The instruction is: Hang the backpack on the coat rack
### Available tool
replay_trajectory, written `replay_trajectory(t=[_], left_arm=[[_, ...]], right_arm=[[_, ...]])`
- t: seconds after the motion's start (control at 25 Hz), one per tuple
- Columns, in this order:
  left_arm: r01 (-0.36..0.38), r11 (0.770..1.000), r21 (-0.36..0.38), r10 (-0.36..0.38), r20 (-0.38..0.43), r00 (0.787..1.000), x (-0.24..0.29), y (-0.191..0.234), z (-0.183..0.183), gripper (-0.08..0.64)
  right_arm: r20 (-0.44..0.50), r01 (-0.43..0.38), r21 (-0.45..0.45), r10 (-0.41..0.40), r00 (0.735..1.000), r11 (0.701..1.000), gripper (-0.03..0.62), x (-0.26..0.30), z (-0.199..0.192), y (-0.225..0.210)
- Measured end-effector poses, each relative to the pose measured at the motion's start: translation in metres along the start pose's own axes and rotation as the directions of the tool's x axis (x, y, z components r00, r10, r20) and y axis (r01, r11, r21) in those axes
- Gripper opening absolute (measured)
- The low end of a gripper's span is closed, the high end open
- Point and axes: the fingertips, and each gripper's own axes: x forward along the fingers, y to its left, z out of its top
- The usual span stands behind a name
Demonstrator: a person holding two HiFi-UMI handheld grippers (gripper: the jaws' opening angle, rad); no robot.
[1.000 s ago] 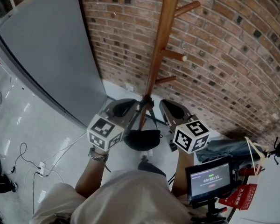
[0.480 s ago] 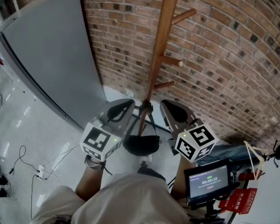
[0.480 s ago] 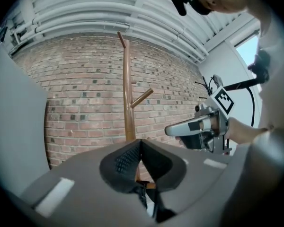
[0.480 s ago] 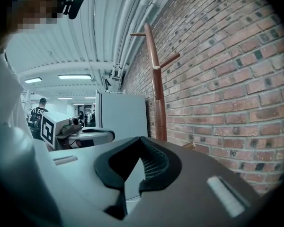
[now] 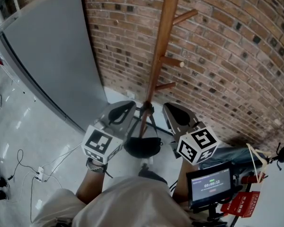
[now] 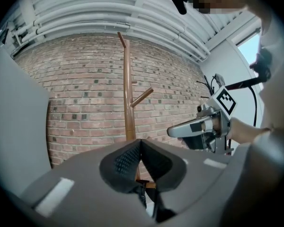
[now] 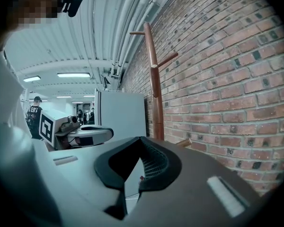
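The wooden coat rack (image 5: 161, 56) stands against the brick wall, with short pegs on its right side; it also rises in the left gripper view (image 6: 128, 103) and the right gripper view (image 7: 154, 79). My left gripper (image 5: 131, 104) and right gripper (image 5: 164, 106) are held level on either side of the pole's lower part. Both are shut with nothing between the jaws (image 6: 141, 141) (image 7: 141, 140). A grey-blue fabric bag with a pale strap (image 5: 229, 151), apparently the backpack, lies low at the right, apart from both grippers. A black rounded thing (image 5: 143, 146) sits at the pole's foot.
A tall grey panel (image 5: 52, 56) leans along the left. The brick wall (image 5: 227, 56) is right behind the rack. A small screen (image 5: 210, 186) and a red tag (image 5: 244, 200) are at the lower right. Cables (image 5: 40, 171) lie on the white floor.
Both grippers have come up toward the head camera since a second ago, and their marker cubes look larger. Over the last half second they have hardly moved.
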Motion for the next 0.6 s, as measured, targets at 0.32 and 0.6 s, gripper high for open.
replay_trajectory(t=[0.32,0.6], left_arm=[[0.003,1.0,-0.01,-0.003,-0.01,1.0,0.0032,-0.0012,-0.0055,0.0],[0.005,1.0,-0.011,-0.005,-0.014,1.0,0.0059,0.0002,-0.0073,0.0]], right_arm=[[-0.008,-0.001,0.002,0.001,1.0,1.0,0.0,0.0007,-0.0027,-0.0024],[-0.008,-0.008,-0.006,0.008,1.0,1.0,0.0,0.0025,-0.001,-0.002]])
